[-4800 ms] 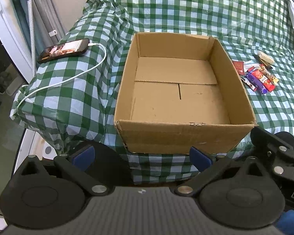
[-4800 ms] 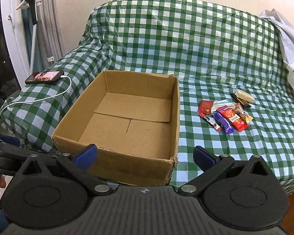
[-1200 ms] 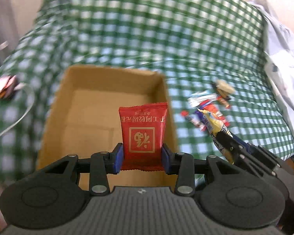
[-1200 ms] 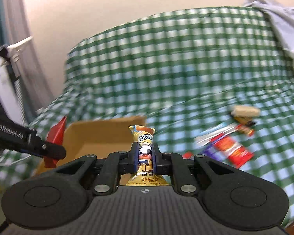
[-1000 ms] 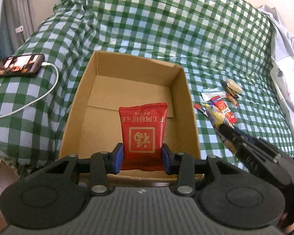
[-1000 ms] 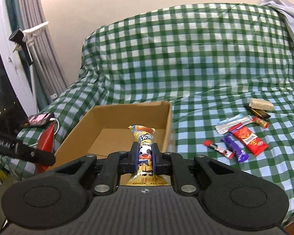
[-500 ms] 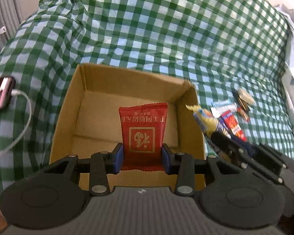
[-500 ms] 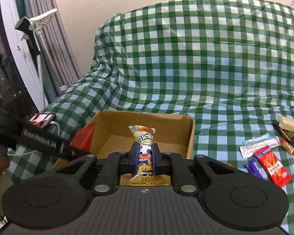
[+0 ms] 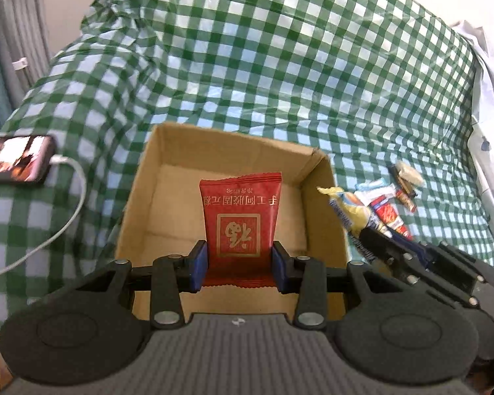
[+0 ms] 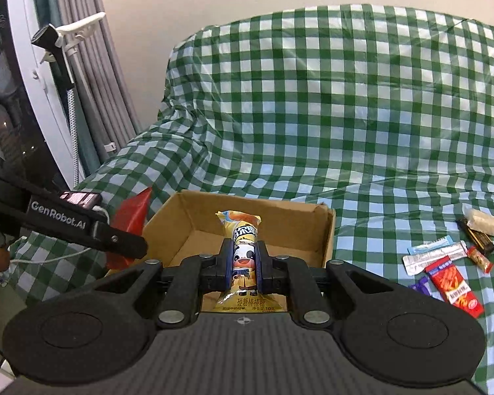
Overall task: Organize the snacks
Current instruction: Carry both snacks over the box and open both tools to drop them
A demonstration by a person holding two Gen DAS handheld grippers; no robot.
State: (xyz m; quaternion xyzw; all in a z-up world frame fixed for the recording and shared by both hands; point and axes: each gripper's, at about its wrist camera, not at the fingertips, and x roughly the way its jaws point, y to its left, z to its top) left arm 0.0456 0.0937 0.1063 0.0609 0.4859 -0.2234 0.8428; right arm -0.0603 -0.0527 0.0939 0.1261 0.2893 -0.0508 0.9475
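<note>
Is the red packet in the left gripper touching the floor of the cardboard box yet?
Apart. In the left wrist view the red packet is clamped between the left gripper's fingers, raised above the cardboard box, whose floor shows beyond its upper edge.

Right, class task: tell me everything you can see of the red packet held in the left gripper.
The red packet is a flat, glossy foil-like sachet with crimped ends, gold characters and a gold-framed square emblem, all printed upside down in the left wrist view. It stands upright, pinched near its lower end between the blue pads of the left gripper, above the open cardboard box. Nothing else touches it.
</note>
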